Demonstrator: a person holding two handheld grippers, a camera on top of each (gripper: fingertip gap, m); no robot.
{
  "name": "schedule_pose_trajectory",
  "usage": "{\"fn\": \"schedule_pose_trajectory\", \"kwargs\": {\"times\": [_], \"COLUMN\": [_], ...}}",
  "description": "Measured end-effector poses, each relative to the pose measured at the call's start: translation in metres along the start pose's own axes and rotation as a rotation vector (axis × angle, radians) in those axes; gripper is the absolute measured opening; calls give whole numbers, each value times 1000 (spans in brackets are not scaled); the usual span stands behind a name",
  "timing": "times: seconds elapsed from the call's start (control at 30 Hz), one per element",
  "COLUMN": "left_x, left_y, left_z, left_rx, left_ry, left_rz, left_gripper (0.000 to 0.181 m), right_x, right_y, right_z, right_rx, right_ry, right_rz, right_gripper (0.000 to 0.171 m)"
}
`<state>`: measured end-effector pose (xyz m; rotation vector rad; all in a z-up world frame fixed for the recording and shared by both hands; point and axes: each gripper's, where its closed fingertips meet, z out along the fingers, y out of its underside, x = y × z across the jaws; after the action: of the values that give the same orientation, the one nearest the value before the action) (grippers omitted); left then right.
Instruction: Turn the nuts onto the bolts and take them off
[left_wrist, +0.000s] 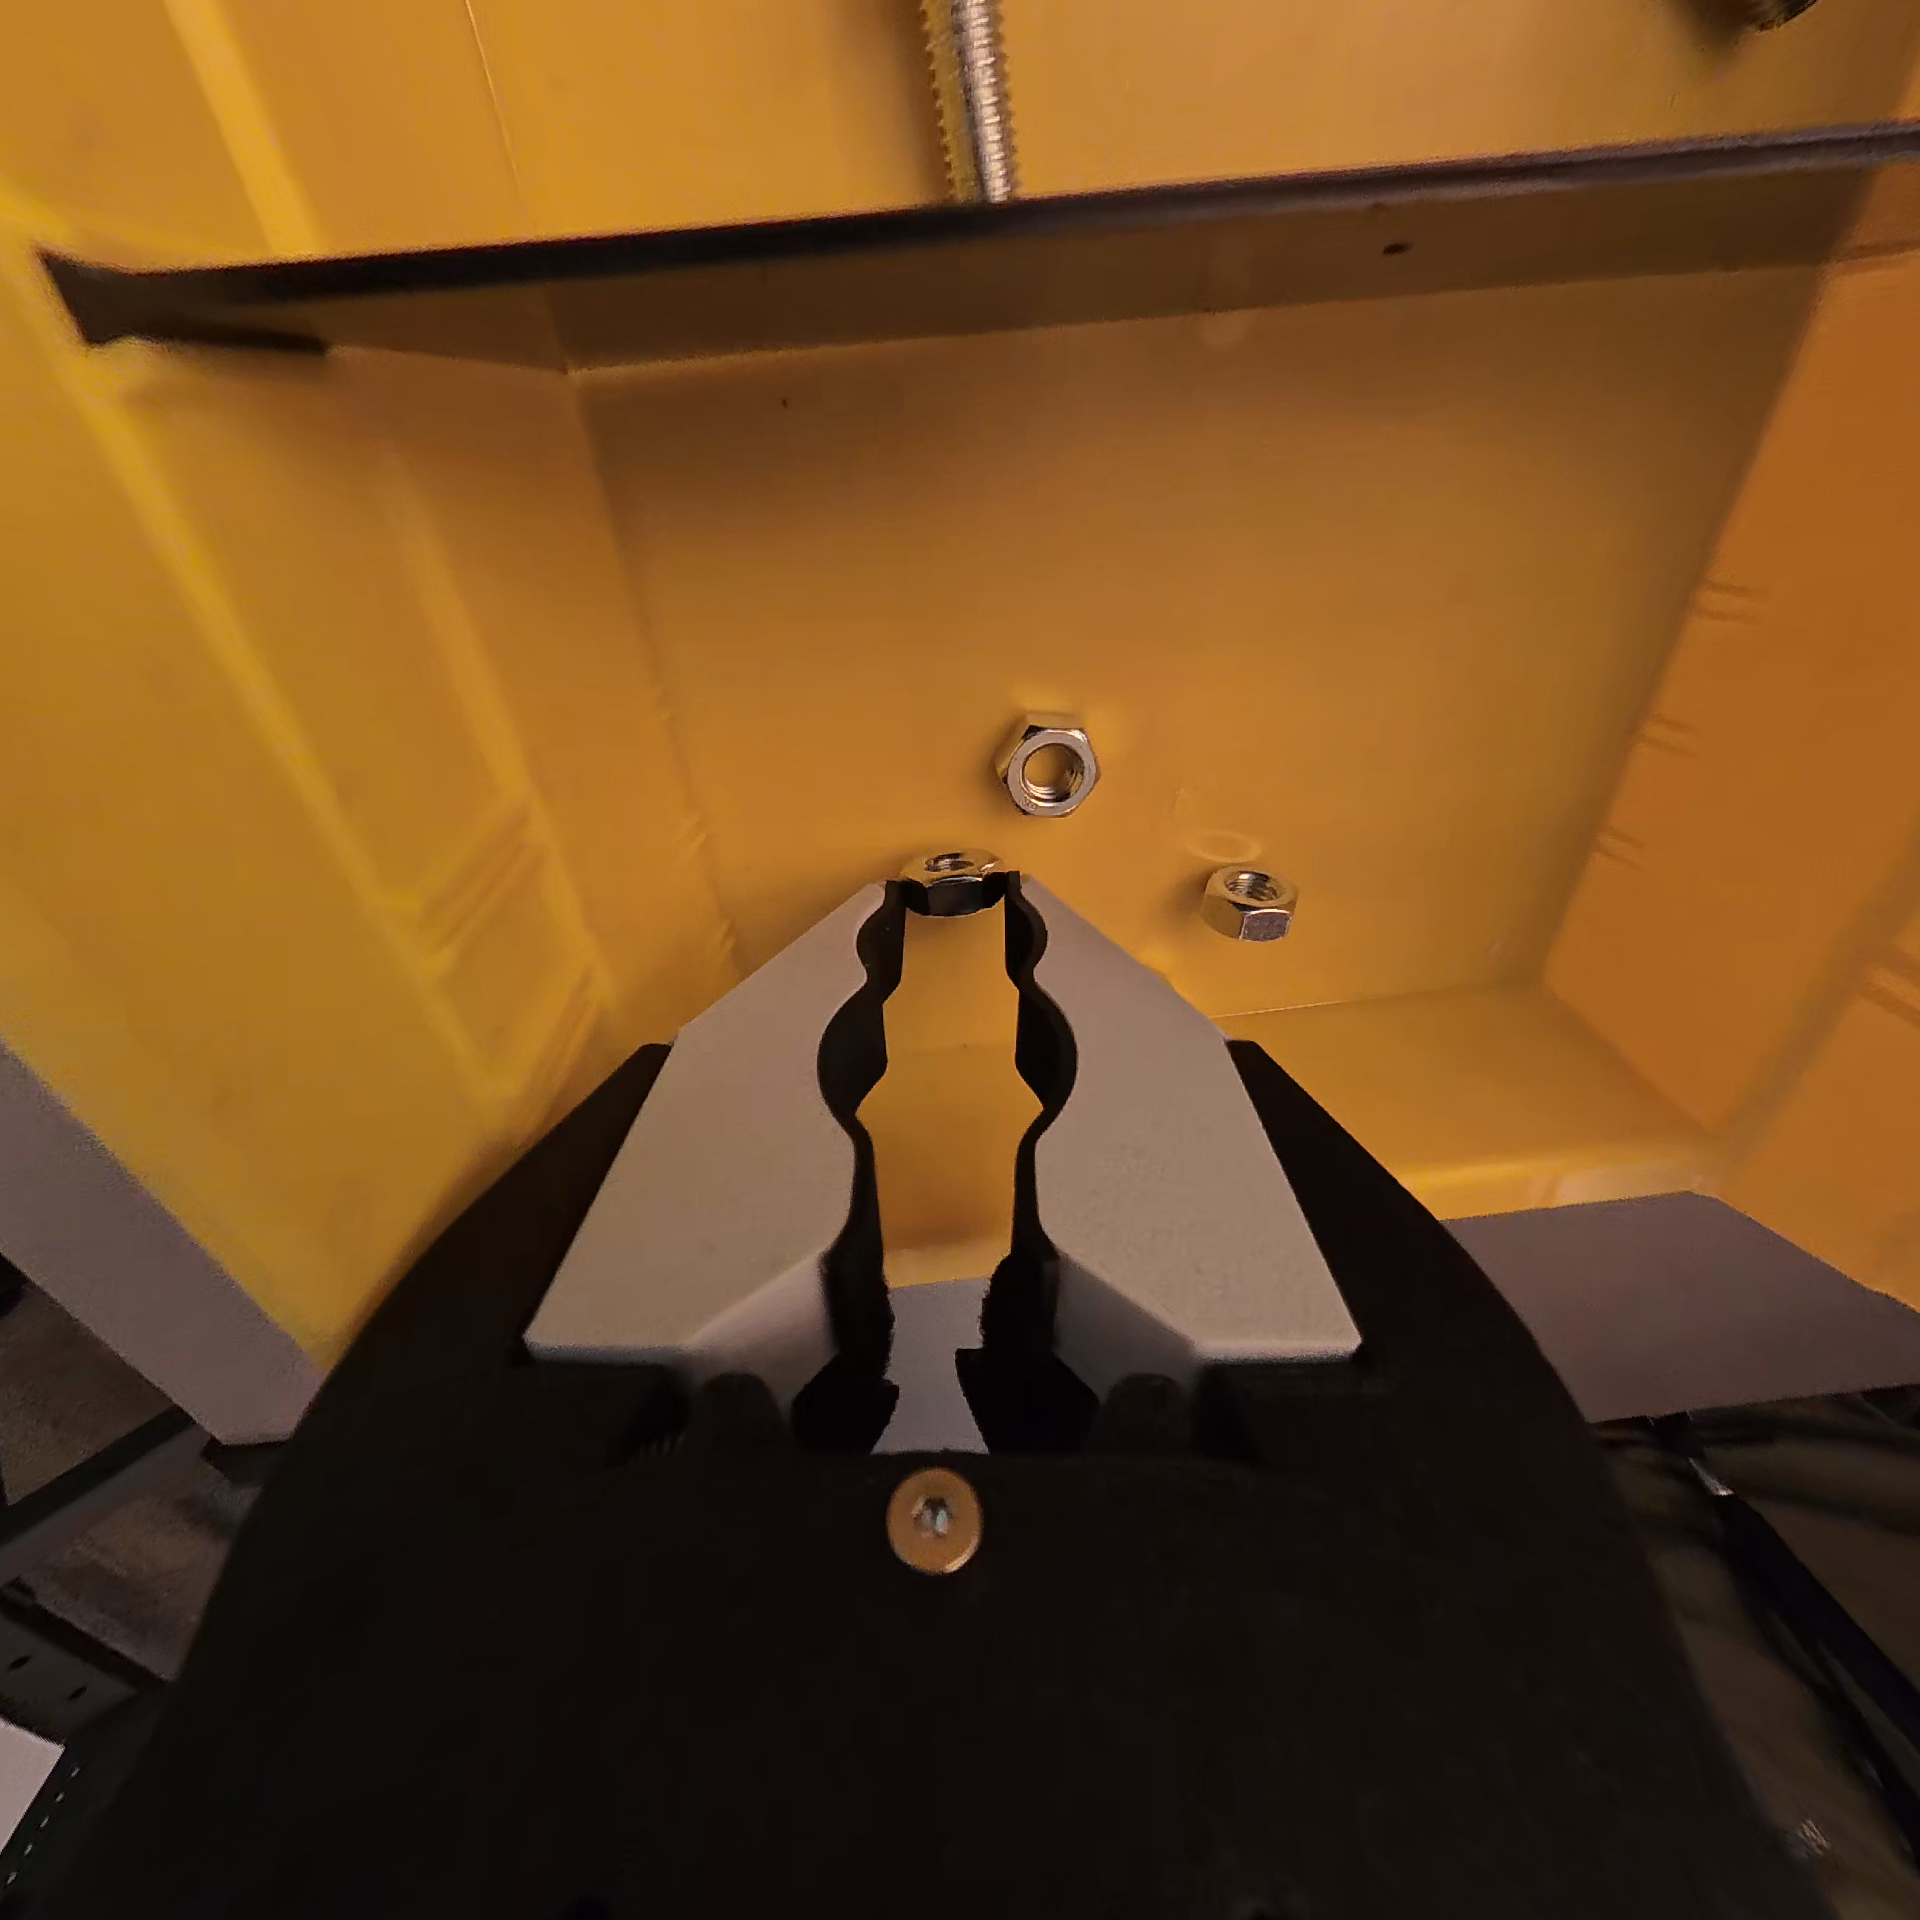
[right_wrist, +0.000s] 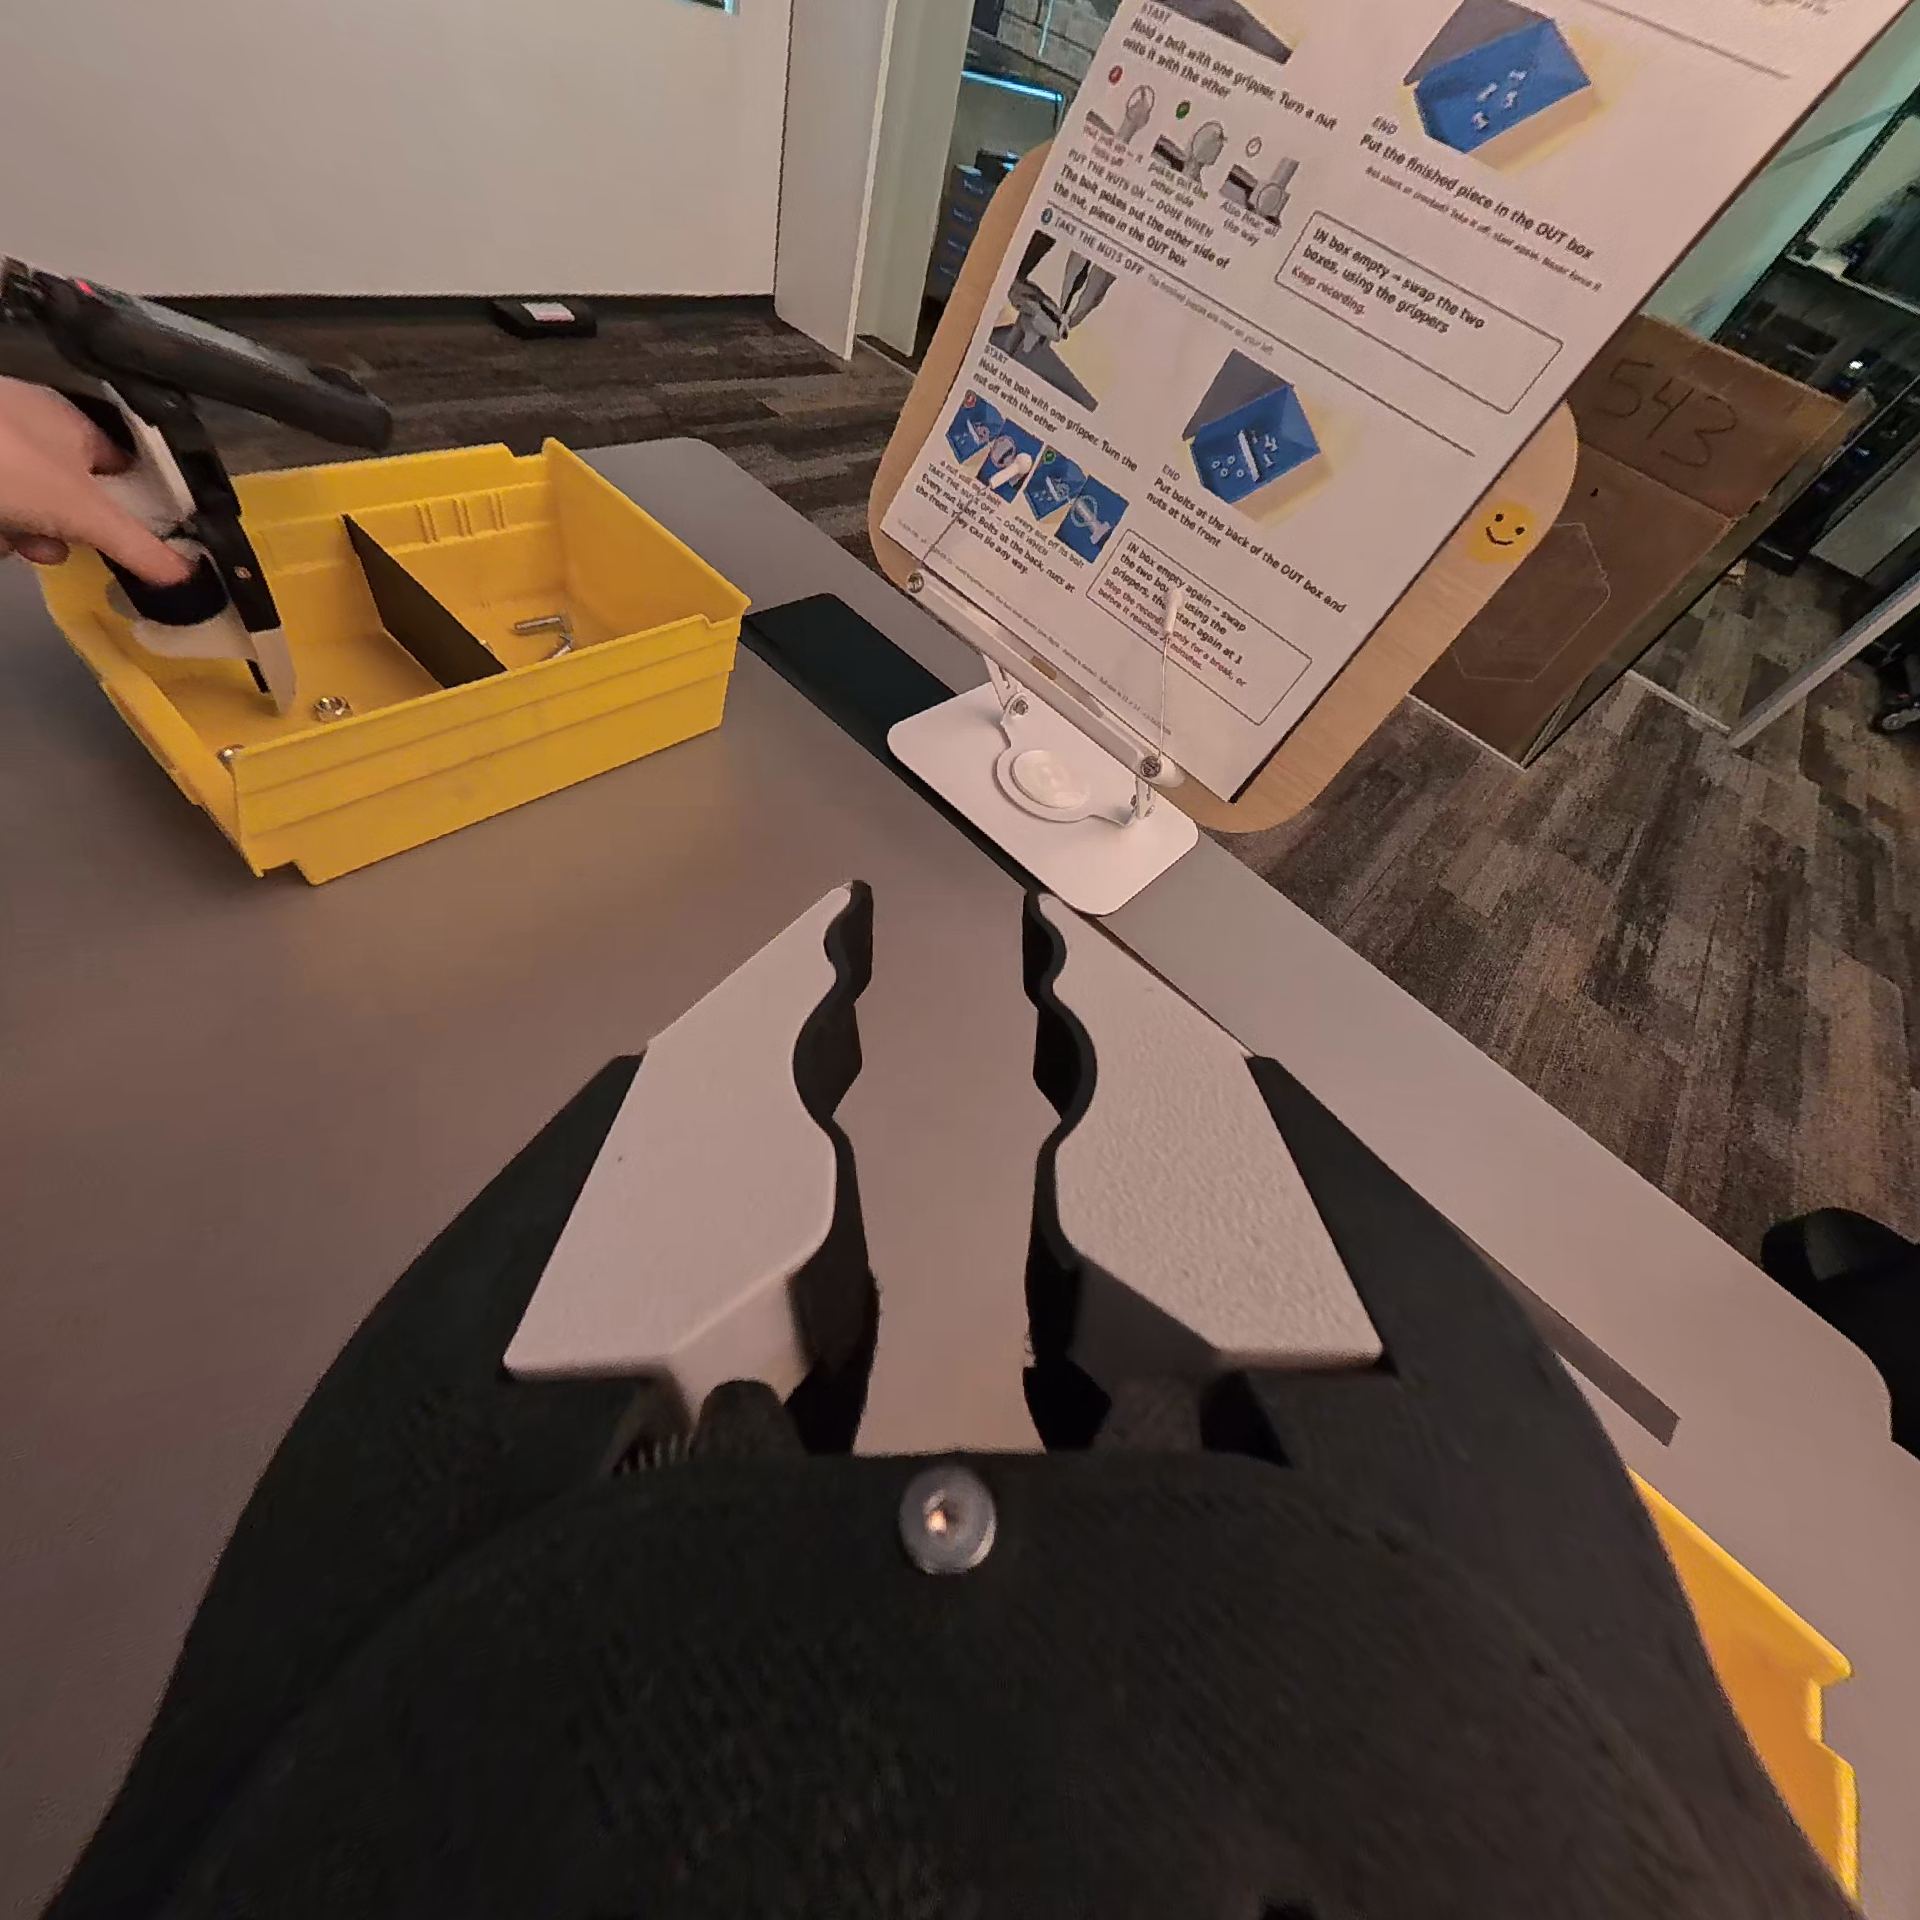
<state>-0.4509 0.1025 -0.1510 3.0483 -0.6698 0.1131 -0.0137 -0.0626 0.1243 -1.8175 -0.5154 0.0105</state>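
On the grey table (right_wrist: 520, 1039) sits the yellow bin (right_wrist: 499, 727), split by a black divider (right_wrist: 416, 613), with an instruction board (right_wrist: 1247, 364) on a white stand just beside it. Down inside the bin's near compartment goes the left gripper (left_wrist: 954, 891), a hand (right_wrist: 62, 488) on its handle, and its jaws are nearly closed, pinching a nut (left_wrist: 951, 883) right at the fingertips on the bin floor. Two more nuts lie loose close by: one flat (left_wrist: 1042, 767), one tilted (left_wrist: 1250, 904). Beyond the divider, a threaded bolt (left_wrist: 982, 94) (only its shank shows). Over bare table, the right gripper (right_wrist: 948, 925) hangs partly spread, holding nothing.
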Motion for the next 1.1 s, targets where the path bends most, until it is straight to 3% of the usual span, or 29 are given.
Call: {"fn": "schedule_pose_trajectory", "kwargs": {"times": [0.17, 0.27, 0.37, 0.5, 0.6, 0.73, 0.93, 1.1], "left_x": [1, 23, 88, 233, 336, 400, 418, 417], "left_y": [0, -9, -35, -43, -31, -38, -25, -23], "left_z": [-19, -57, -112, -151, -123, -60, 3, 17], "left_rx": [57, 213, 487, 697, 678, 692, 557, 513], "left_ry": [-18, 9, 119, 289, 381, 314, 336, 374], "left_rz": [4, 40, 201, 637, 992, 1238, 1381, 1379], "left_gripper": [17, 17, 17, 17, 17, 17, 17, 17], "right_x": [0, 1, -1, -3, 0, 9, 18, 19], "right_y": [2, 1, -4, -6, -2, 0, -2, 0], "right_z": [4, 4, 2, 3, 4, -2, -12, -13], "right_rx": [-22, -18, 2, 9, -10, -17, 15, 7], "right_ry": [12, 26, 28, 26, 43, 78, 96, 91], "right_rz": [-12, -22, -31, -51, -61, -63, -46, -54], "right_gripper": [28, 28, 28, 28, 28, 28, 27, 28]}}
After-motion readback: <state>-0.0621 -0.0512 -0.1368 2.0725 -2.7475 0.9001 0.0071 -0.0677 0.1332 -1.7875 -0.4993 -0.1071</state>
